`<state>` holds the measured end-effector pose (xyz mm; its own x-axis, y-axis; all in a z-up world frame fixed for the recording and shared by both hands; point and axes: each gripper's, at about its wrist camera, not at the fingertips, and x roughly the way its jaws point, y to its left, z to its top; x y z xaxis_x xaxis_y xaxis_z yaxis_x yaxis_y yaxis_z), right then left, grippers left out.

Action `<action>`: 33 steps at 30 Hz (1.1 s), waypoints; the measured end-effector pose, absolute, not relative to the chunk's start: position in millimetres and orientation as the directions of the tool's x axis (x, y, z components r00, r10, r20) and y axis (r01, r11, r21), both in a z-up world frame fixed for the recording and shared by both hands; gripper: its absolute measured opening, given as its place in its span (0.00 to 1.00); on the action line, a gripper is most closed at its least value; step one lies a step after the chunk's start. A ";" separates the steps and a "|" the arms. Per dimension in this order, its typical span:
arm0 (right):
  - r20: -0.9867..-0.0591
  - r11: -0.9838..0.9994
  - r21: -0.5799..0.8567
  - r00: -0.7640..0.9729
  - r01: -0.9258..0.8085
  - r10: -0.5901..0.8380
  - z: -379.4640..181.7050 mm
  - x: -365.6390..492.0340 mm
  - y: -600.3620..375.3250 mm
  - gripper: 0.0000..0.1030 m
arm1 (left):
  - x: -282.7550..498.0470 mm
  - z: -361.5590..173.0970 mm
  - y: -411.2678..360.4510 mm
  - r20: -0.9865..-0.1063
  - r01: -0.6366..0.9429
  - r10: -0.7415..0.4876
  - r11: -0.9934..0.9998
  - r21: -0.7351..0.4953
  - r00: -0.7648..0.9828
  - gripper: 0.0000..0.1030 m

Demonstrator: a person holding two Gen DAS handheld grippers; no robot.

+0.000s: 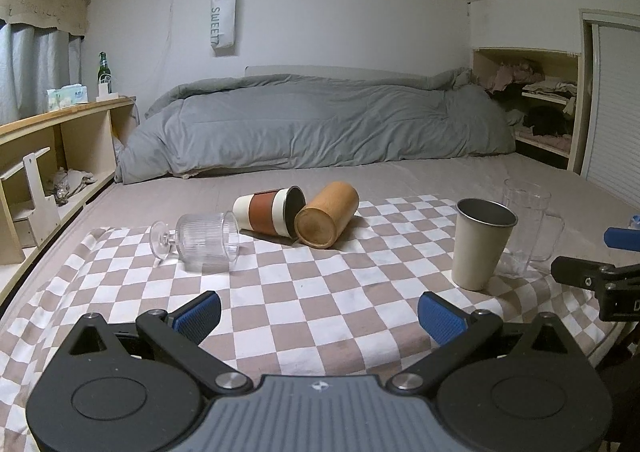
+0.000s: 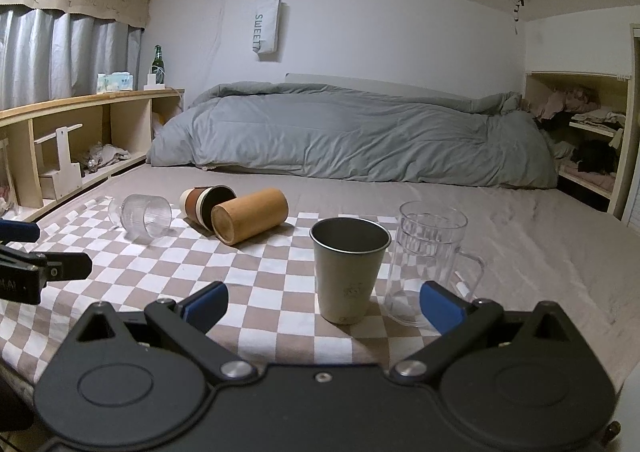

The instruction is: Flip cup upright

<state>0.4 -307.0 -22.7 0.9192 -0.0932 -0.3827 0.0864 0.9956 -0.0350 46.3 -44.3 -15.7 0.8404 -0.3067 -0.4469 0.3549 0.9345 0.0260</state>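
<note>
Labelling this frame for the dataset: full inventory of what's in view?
stemmed ribbed glass: 1, clear, on its side, cloth left
banded cup: 1, cream and brown, on its side, touching the wooden cup
wooden cup: 1, tan, on its side, cloth centre
metal tumbler: 1, beige, upright, cloth right
glass mug: 1, clear, upright, right of tumbler
checkered cloth: 1, beige and white, on bed
duvet: 1, grey, behind
bottle: 1, green, shelf left
left gripper: blue pads, open
right gripper: blue pads, open

Steel cup (image 2: pixel 349 268) upright (others toppled).
</note>
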 end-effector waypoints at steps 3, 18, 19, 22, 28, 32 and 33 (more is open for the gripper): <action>-0.382 0.996 -0.036 0.919 0.086 -0.093 -22.6 0.4 -307.0 1.00 | 45.6 -16.4 -45.0 -0.448 0.356 -0.306 0.934 0.029 0.840 1.00; -0.380 0.996 -0.032 0.921 0.082 -0.088 -22.7 -0.2 -306.7 1.00 | 45.9 -16.3 -45.2 -0.447 0.361 -0.311 0.932 0.029 0.839 1.00; -0.379 0.996 -0.032 0.921 0.082 -0.088 -22.7 -0.3 -306.7 1.00 | 46.0 -16.2 -45.0 -0.447 0.360 -0.310 0.932 0.029 0.839 1.00; -0.381 0.996 -0.033 0.920 0.084 -0.090 -22.8 -0.5 -306.8 1.00 | 45.9 -16.3 -45.2 -0.447 0.360 -0.311 0.933 0.027 0.839 1.00; -0.381 0.996 -0.033 0.920 0.083 -0.090 -22.8 -0.5 -307.0 1.00 | 46.1 -16.2 -44.7 -0.447 0.359 -0.310 0.933 0.027 0.839 1.00; -0.381 0.996 -0.033 0.920 0.083 -0.090 -22.8 -0.5 -306.8 1.00 | 45.2 -15.9 -45.2 -0.446 0.354 -0.305 0.935 0.030 0.842 1.00; -0.381 0.996 -0.033 0.920 0.084 -0.090 -22.8 -0.5 -306.8 1.00 | 45.0 -15.7 -45.2 -0.446 0.355 -0.306 0.934 0.029 0.841 1.00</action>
